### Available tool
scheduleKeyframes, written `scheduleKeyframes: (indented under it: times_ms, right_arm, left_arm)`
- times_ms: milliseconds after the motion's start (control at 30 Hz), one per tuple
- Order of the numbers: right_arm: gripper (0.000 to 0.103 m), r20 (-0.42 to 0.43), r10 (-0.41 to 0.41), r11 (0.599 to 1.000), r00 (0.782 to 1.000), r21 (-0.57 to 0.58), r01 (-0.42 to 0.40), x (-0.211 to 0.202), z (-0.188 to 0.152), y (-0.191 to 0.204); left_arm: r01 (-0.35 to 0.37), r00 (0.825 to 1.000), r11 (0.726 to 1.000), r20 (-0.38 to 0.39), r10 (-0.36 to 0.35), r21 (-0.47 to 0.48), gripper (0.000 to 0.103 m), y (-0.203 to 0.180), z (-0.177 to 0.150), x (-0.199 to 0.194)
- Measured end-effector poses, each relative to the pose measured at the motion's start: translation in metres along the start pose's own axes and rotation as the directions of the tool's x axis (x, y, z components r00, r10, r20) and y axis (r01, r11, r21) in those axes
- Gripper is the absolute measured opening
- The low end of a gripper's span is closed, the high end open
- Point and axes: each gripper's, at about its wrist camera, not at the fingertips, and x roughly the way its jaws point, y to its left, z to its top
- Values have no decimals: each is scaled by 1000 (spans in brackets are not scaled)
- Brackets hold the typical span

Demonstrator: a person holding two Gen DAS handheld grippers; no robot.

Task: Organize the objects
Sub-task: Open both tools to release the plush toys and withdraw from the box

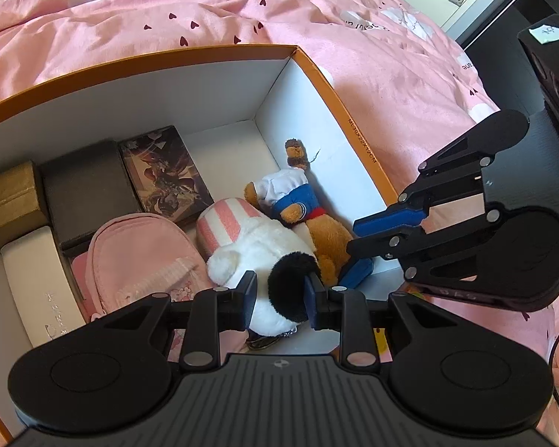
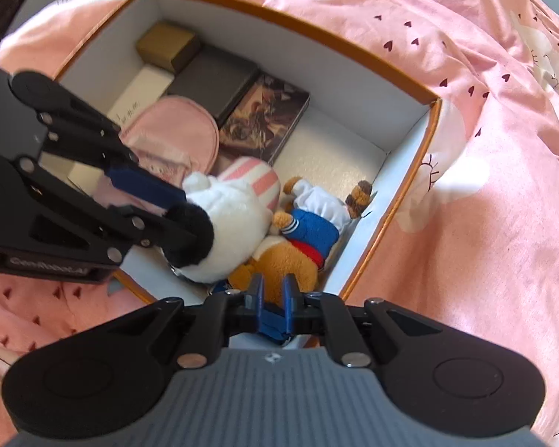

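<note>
An orange-rimmed cardboard box (image 1: pixel 205 56) (image 2: pixel 316 33) with white walls lies on a pink bed cover. Inside it a white plush toy (image 1: pixel 253 246) (image 2: pixel 234 223) with a pink-striped part and a black ear lies against a brown bear plush (image 1: pixel 316 223) (image 2: pixel 279 257) in blue and white clothes. My left gripper (image 1: pixel 279 294) (image 2: pixel 182 216) is shut on the white plush's black ear. My right gripper (image 2: pixel 272 287) (image 1: pixel 357 246) reaches in over the box's near wall and is shut on the bear's brown lower body.
Along the box's far side stand a gold box (image 1: pixel 7 201), a black box (image 1: pixel 89 190), an illustrated box (image 1: pixel 164 175) and a white box (image 1: pixel 37 279), with a pink pouch (image 1: pixel 130 260) in front. Pink bedding (image 1: pixel 354 37) surrounds the box; dark furniture (image 1: pixel 551 74) stands to the right.
</note>
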Motion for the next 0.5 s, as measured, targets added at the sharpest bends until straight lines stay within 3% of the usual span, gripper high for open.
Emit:
scheduleKeyframes:
  times_ms: [267, 400, 500]
  right_arm:
    - [8, -42, -12, 1000, 999, -9, 12, 28, 0, -1]
    - [8, -10, -8, 1000, 1000, 17, 8, 17, -4, 0]
    - [9, 69, 8, 998, 998, 58, -12, -8, -14, 0]
  left_arm:
    - [-11, 1000, 1000, 1, 11, -6, 38, -3, -5, 8]
    - [-26, 998, 1000, 57, 25, 6, 41, -8, -8, -2]
    - [-25, 991, 999, 131, 22, 22, 41, -17, -14, -20]
